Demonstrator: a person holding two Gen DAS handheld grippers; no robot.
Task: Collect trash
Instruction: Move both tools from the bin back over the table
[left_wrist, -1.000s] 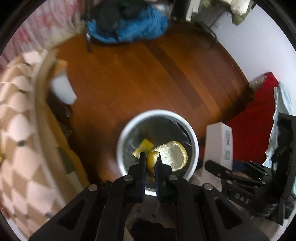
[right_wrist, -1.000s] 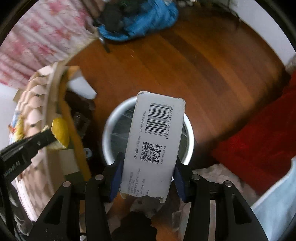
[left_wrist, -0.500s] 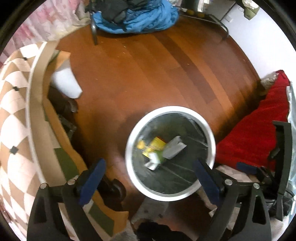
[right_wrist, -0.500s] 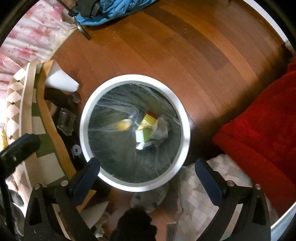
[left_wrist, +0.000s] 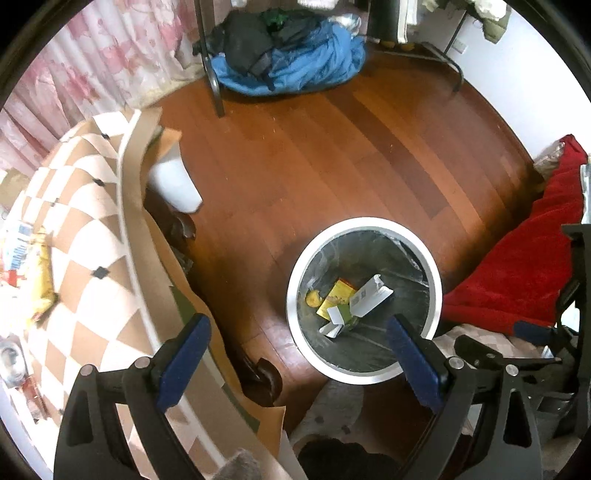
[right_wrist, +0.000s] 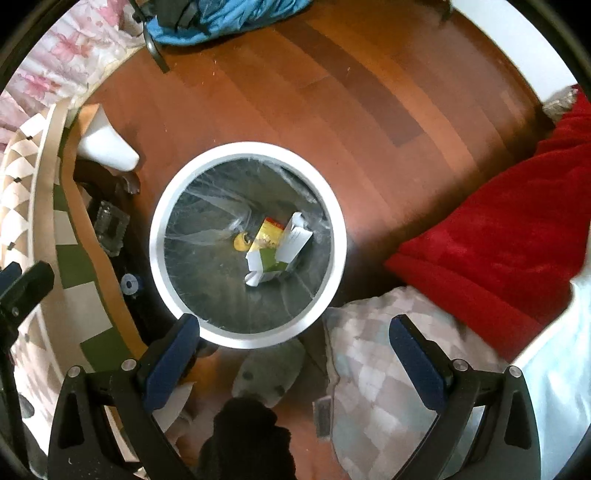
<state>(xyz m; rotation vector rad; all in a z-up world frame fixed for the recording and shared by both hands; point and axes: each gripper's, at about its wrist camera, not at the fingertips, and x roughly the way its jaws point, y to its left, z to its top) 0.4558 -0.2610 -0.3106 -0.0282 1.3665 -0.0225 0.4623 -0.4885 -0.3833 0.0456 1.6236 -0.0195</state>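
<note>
Both jaws wide above bin rim (right_wrist: 155, 236).

left claw (left_wrist: 295, 339): black frame, blue pads, silver screws | right claw (right_wrist: 295, 341): same build

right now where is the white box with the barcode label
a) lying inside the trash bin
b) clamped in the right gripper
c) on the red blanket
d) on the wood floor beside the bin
a: the white box lies at the bottom of the trash bin, leaning on a yellow-green carton, and the right gripper above it has open jaws with nothing between them.
</note>
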